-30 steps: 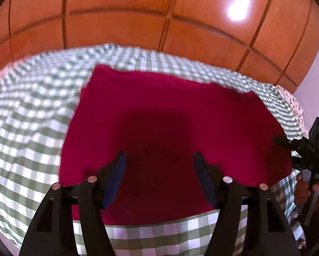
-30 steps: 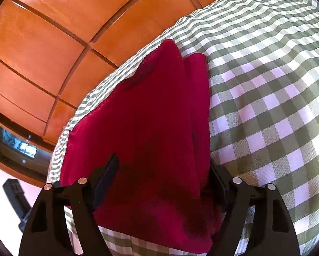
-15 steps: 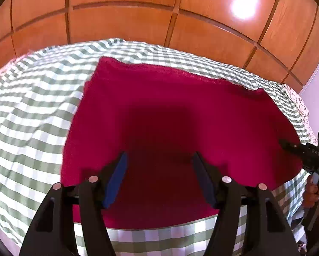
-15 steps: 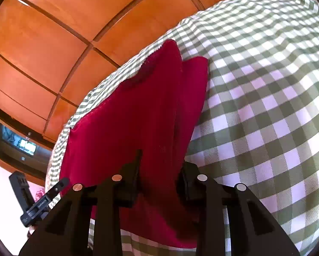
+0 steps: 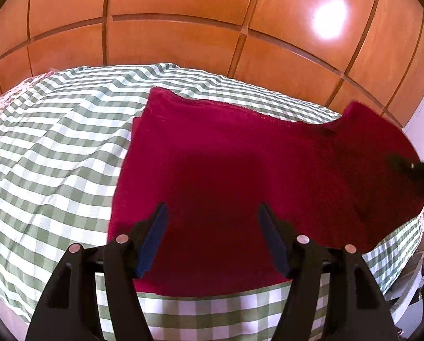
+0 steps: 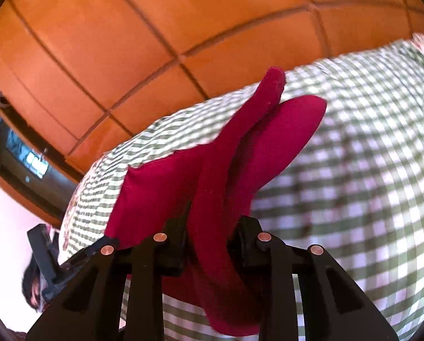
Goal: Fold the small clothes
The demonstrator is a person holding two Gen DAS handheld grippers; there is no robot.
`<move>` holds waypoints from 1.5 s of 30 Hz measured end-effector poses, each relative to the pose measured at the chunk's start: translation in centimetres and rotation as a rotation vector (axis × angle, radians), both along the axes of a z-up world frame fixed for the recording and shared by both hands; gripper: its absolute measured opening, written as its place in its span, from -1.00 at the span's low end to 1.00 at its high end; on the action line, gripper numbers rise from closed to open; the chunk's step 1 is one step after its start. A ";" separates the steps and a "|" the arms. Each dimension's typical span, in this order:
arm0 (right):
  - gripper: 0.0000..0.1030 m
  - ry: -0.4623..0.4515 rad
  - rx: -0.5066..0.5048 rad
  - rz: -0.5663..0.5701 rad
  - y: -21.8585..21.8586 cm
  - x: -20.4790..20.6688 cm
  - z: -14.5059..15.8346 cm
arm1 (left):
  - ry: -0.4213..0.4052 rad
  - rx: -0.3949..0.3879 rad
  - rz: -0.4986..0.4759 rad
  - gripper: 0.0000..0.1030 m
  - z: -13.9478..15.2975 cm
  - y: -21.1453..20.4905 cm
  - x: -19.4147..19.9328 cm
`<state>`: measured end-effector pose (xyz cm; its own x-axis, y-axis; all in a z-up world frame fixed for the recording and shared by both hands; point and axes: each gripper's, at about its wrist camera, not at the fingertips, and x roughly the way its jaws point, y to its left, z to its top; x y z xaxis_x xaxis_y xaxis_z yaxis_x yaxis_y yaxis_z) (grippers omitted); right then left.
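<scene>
Between the right gripper's [image 6: 212,236] closed jaws, the red cloth [image 6: 220,182] is pinched.

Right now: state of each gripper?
Left gripper: open, above the red cloth, holding nothing.
Right gripper: closed on the red cloth's edge, lifted off the checkered sheet.

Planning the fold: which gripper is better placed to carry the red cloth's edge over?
Right. The right gripper is shut on the cloth, its edge lifted off the bed. The left gripper hangs open above the flat part.
</scene>
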<state>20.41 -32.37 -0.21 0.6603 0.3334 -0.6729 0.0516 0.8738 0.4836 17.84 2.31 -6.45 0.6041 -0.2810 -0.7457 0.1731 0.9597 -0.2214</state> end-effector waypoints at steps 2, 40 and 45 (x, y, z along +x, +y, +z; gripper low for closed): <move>-0.53 -0.011 -0.023 0.035 2.1 0.9 1.3 | 0.005 -0.027 0.001 0.25 0.2 0.8 -0.1; 0.13 -0.005 -0.133 0.266 10.7 -1.3 -2.6 | 0.284 -0.510 -0.075 -0.58 -0.8 5.8 7.1; 0.13 -0.031 -0.204 0.390 15.8 -0.6 -3.7 | 0.161 -0.373 0.003 -0.87 1.0 7.8 5.5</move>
